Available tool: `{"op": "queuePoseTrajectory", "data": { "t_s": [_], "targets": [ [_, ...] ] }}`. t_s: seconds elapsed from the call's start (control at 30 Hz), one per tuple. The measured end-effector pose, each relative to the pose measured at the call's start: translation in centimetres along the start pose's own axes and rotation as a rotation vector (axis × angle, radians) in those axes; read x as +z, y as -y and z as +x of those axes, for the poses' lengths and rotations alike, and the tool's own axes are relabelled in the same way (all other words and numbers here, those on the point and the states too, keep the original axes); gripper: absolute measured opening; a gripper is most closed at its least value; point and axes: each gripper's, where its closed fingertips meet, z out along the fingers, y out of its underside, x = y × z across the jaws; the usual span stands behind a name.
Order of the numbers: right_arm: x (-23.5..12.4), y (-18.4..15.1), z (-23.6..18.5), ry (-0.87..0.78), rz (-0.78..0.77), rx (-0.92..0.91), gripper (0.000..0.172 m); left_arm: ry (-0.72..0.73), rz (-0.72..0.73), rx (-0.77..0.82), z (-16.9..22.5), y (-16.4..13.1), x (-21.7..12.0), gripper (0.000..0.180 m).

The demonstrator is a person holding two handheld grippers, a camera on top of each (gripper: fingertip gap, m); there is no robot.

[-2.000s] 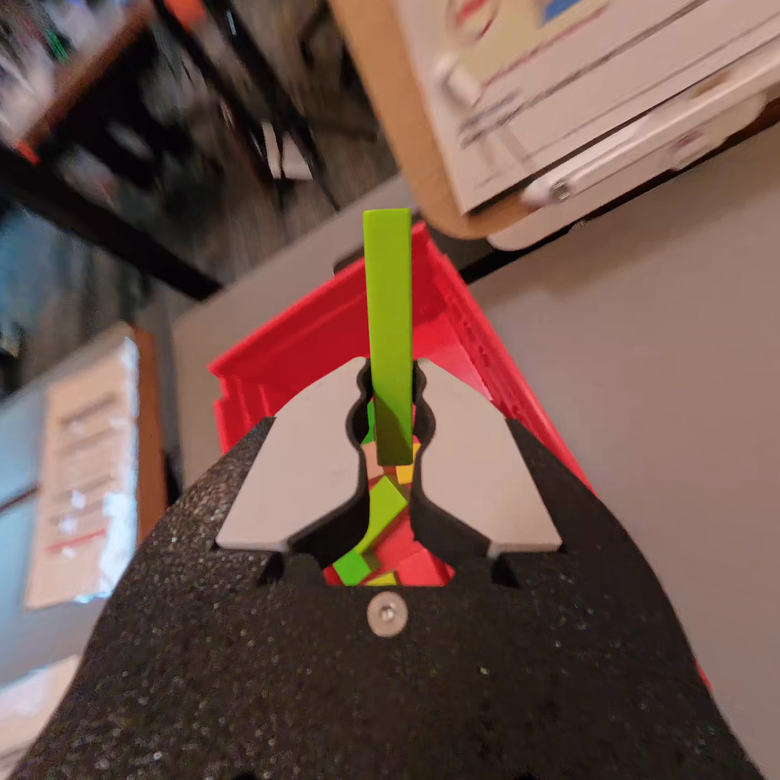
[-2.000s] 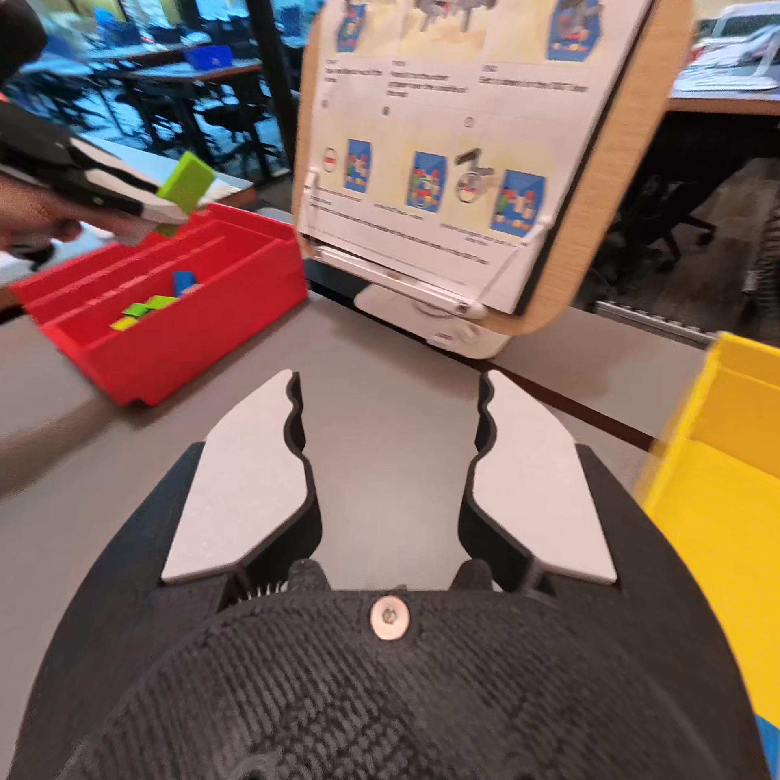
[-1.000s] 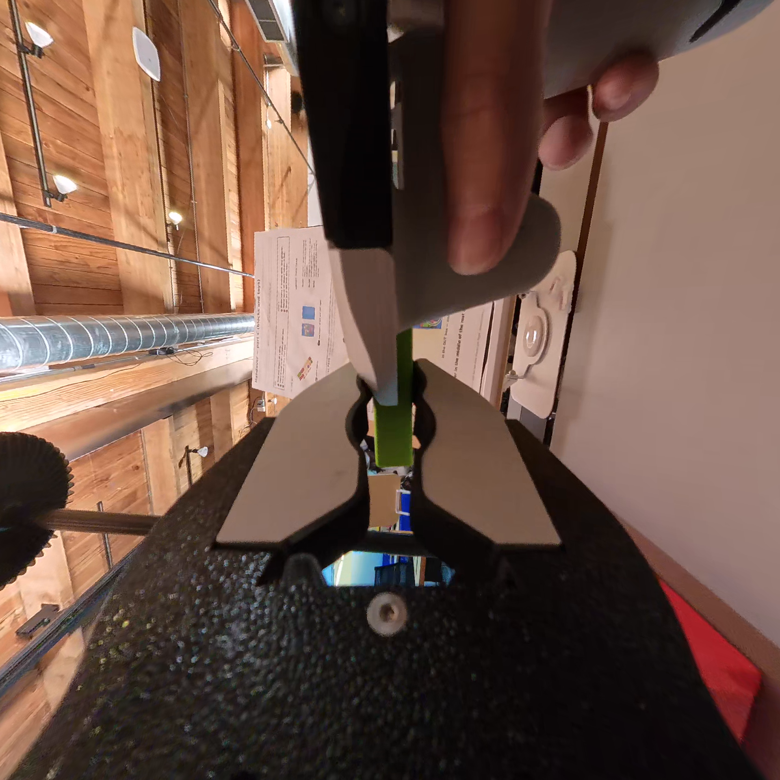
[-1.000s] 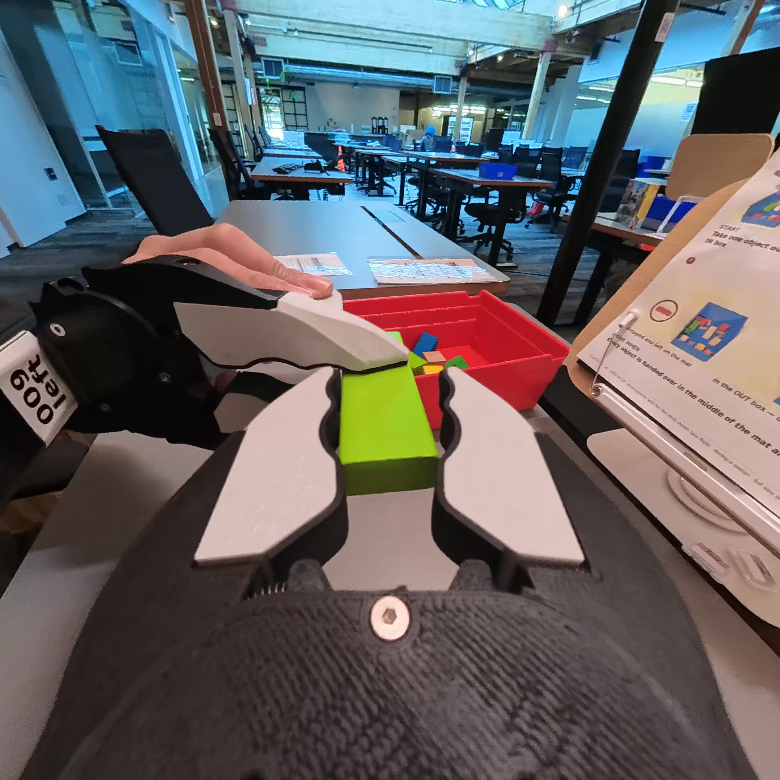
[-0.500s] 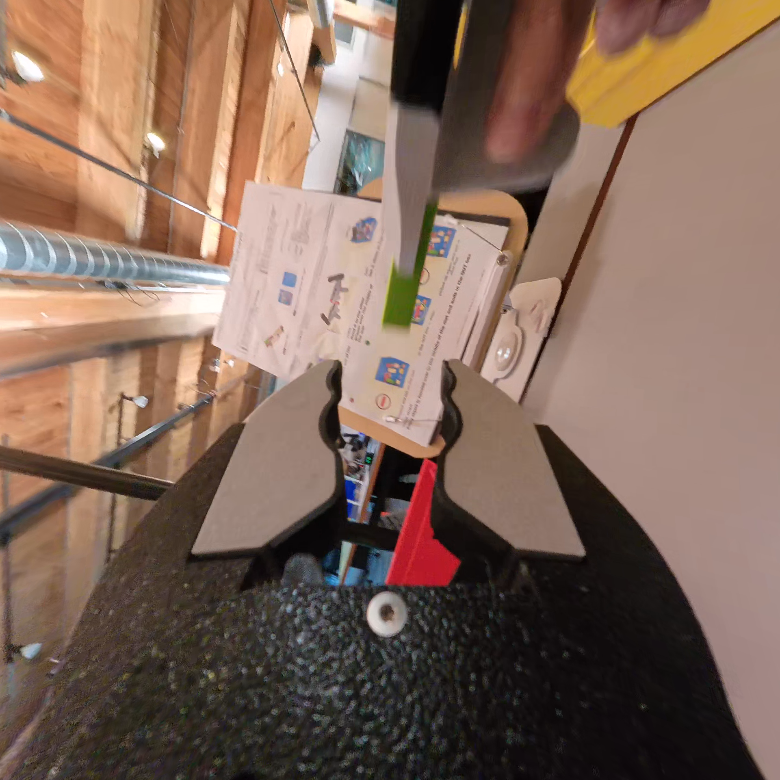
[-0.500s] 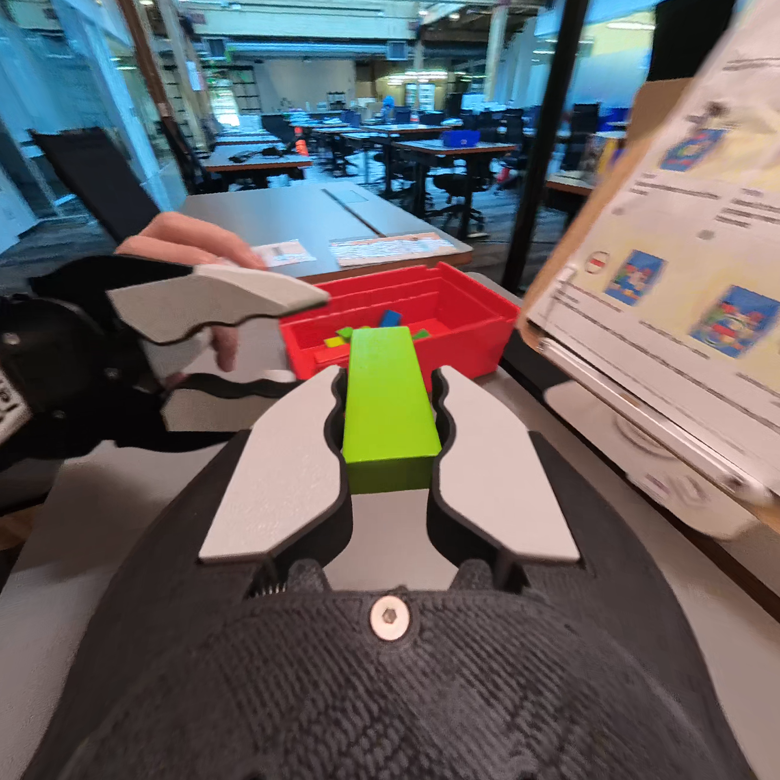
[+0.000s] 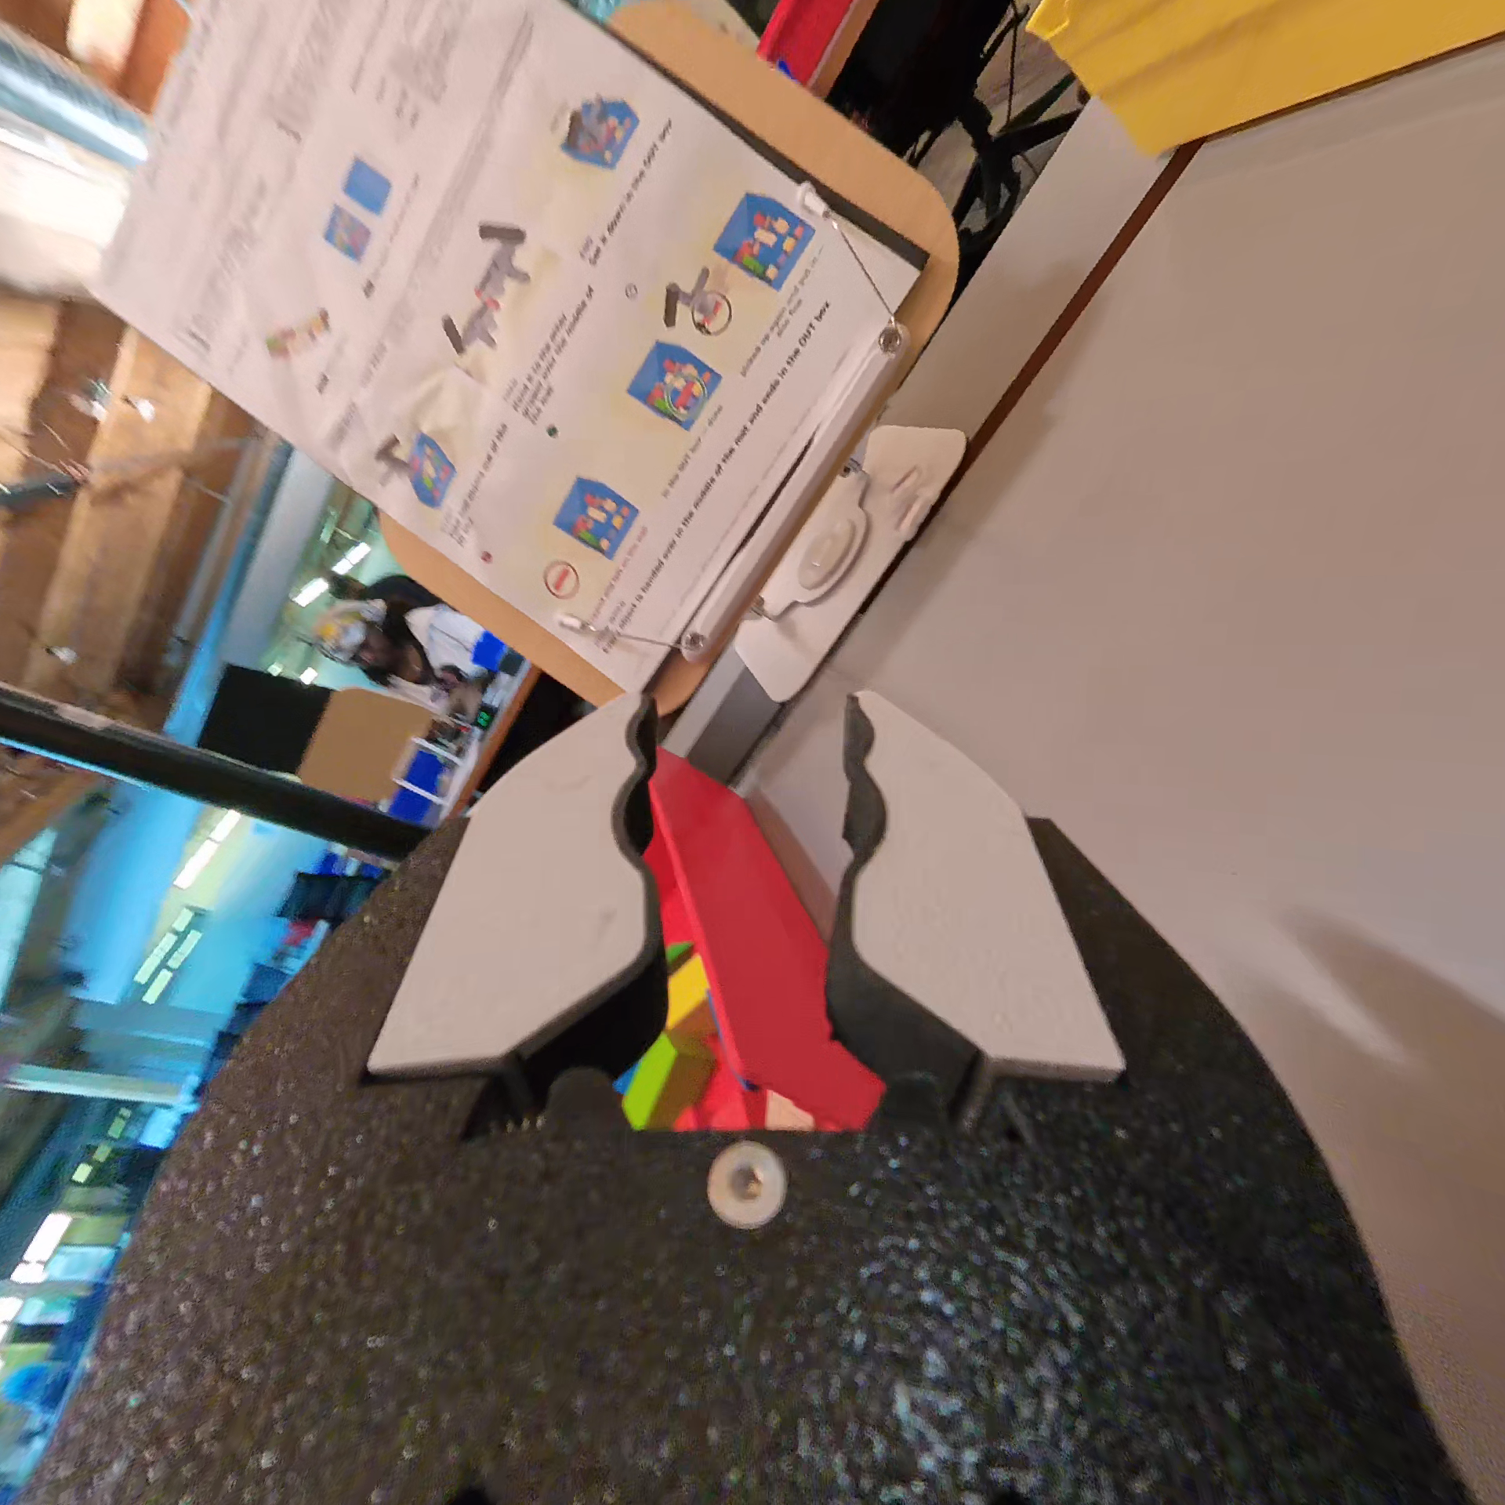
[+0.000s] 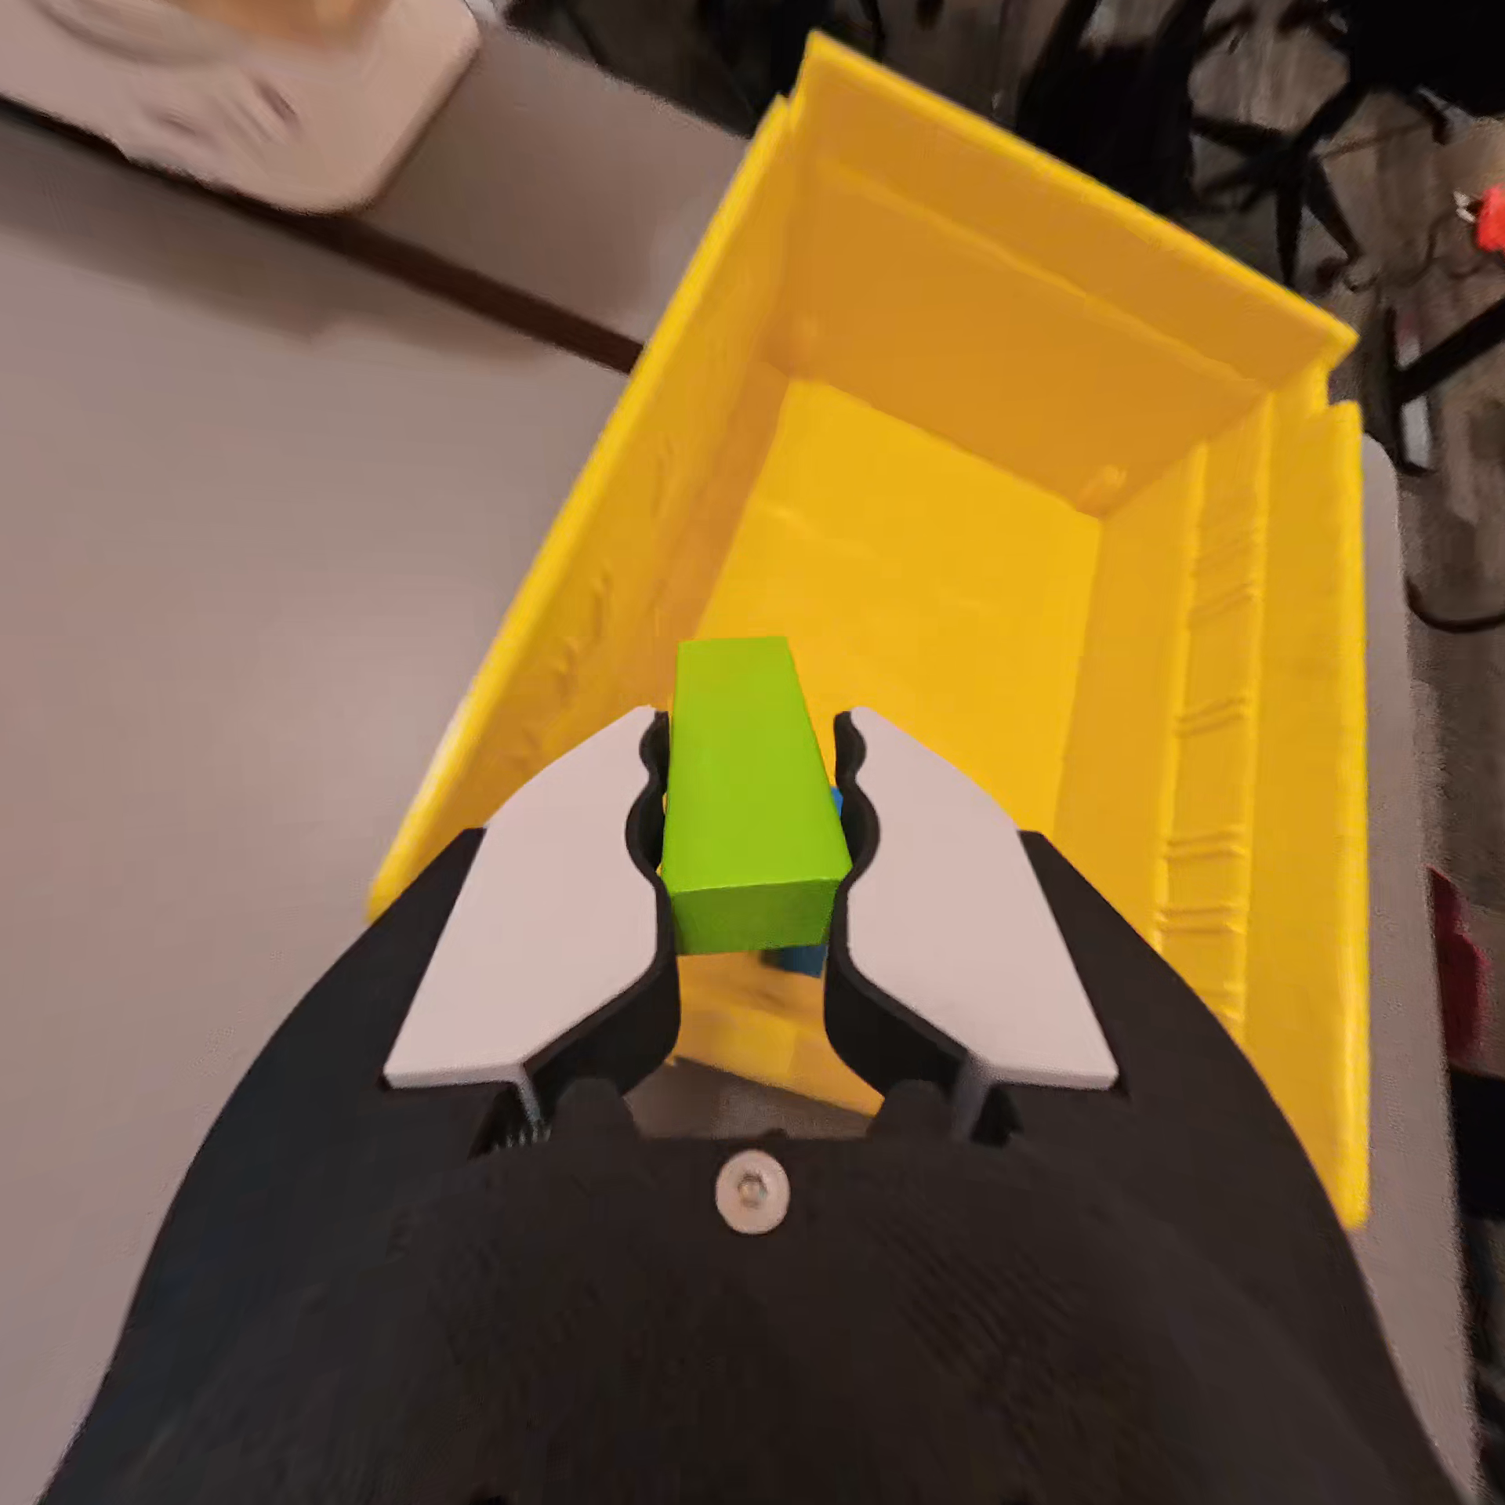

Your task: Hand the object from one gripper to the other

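Over the yellow bin's (image 8: 961,269) near end: one green block (image 8: 749,806), long and flat, clamped between both pads of the right gripper (image 8: 749,782) and pointing forward into the bin, with a blue piece (image 8: 802,959) just under its near end. Left gripper (image 7: 745,774): jaws wide, nothing held, poised above the red bin (image 7: 757,920) of mixed blocks (image 7: 668,1059). Grey table (image 8: 244,529) carries both bins; instruction board (image 7: 521,326) stands at its far edge.
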Motion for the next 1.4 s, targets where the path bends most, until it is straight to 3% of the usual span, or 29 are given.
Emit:
{"op": "queuePoseTrajectory", "data": {
  "t_s": [0.03,0.23,0.33,0.47,0.67,0.8,1.07,1.4],
  "targets": [
    [0.2,-0.5,0.4,-0.024,-0.021,-0.016,0.039,-0.011,-0.015,-0.032,0.1,-0.5,0.0,0.043],
    [0.9,-0.8,0.0,0.006,-0.019,-0.002,0.04,-0.035,-0.088,-0.239,-0.8,-3.1,-0.5,0.047],
    [0.5,0.0,0.3,-0.017,0.02,0.018,0.054,-0.008,-0.135,-0.361,-3.1,-5.1,-1.0,0.047],
    [-0.9,1.9,0.3,-0.022,0.117,0.033,0.068,0.004,-0.296,-0.545,-6.8,-10.1,-1.7,0.046],
    [-3.4,6.3,-2.2,0.107,0.342,0.099,0.07,-0.162,-0.592,-0.772,-8.9,-17.4,-3.1,0.045],
    [-4.5,8.4,-4.6,0.211,0.428,0.118,0.066,-0.359,-0.76,-0.884,-7.9,-19.7,-3.4,0.045],
    [-4.6,9.3,-7.5,0.268,0.427,0.042,0.066,-0.581,-0.998,-0.998,-5.6,-22.1,-1.6,0.045],
    [-4.5,9.5,-8.2,0.289,0.431,0.024,0.066,-0.654,-1.257,-0.998,-2.6,-25.2,-2.0,0.049]
  ]
}}
